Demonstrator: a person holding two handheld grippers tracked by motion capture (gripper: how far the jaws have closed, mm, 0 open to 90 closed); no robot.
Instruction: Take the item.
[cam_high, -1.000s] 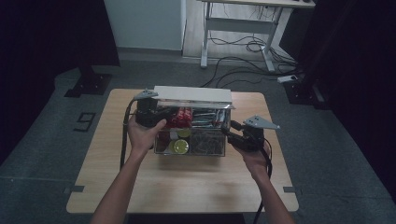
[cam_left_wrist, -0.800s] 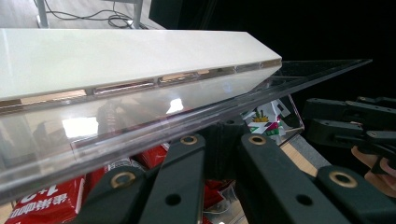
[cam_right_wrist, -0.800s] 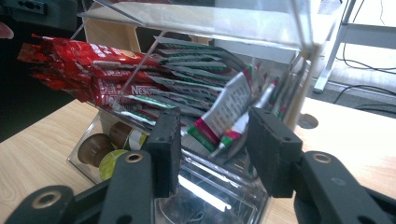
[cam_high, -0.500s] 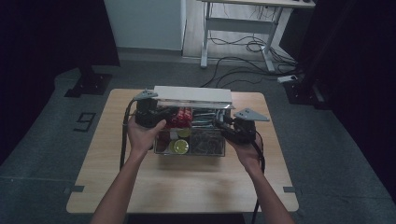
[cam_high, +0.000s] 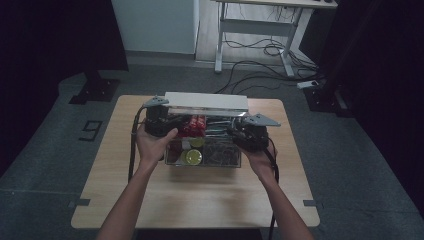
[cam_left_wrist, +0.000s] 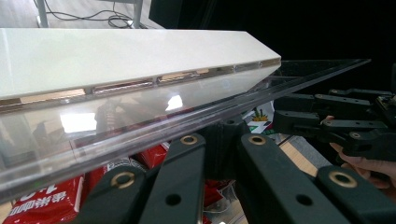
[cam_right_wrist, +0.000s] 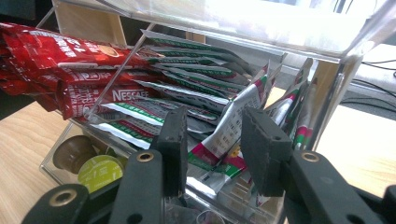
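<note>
Propping clear acrylic hinged lid (cam_left_wrist: 140, 126) on clenched left gripper (cam_left_wrist: 219, 140); right gripper (cam_right_wrist: 212, 149), jaws closing, straddling green-and-white sachet (cam_right_wrist: 229, 135) ungripped; risking slipped lid, snagged neighbouring sachets.

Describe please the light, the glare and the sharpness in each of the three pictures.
High view: dim, dark at the edges, the clear box small and soft. Left gripper view: bright glare on the clear lid, near black fingers blurred. Right gripper view: well lit, red sachets sharp, lid overhead washed out.
</note>
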